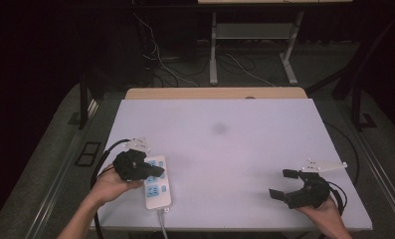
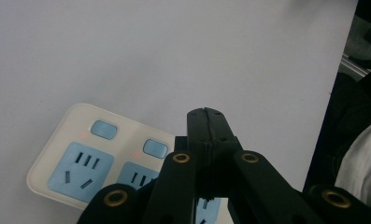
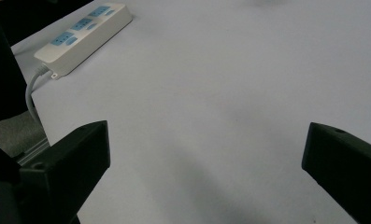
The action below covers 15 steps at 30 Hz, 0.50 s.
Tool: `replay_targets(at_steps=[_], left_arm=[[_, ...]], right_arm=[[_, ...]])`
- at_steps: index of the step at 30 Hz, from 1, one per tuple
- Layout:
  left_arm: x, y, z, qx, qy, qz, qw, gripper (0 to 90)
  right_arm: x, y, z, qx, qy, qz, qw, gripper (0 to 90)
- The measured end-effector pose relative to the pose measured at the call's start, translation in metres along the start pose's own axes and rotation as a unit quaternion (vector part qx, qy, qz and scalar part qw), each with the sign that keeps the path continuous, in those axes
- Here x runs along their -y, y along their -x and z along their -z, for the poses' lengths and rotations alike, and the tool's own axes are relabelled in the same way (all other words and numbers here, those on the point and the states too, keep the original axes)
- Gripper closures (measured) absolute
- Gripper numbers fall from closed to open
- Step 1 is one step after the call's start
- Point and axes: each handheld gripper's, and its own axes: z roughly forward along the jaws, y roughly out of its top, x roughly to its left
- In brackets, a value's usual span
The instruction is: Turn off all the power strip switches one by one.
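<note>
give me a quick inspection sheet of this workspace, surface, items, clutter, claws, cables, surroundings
Surface: white table top, bare apart from a faint dark smudge near the middle.
Job's things: white power strip with blue sockets at the near left edge; small red lights glow beside its switches.
Clutter: nothing seen.
Grippers: left claw is over the power strip, jaws shut together on nothing; right claw is at the near right, jaws wide open and empty.
Cables: the strip's grey cord runs off the near edge; a black cable trails from the left claw; loose wires on the floor beyond.
Surroundings: dark room, metal table legs behind, grey floor.
</note>
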Motion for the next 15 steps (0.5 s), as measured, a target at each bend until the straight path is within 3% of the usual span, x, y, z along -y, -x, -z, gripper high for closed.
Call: replay_targets(at_steps=[15], left_arm=[[-0.002,-0.015,-0.007,-0.004,-0.001,0.01,0.9999,89.4]], right_arm=[[0.0,0.0,-0.001,0.0,-0.004,0.002,1.0,0.9]])
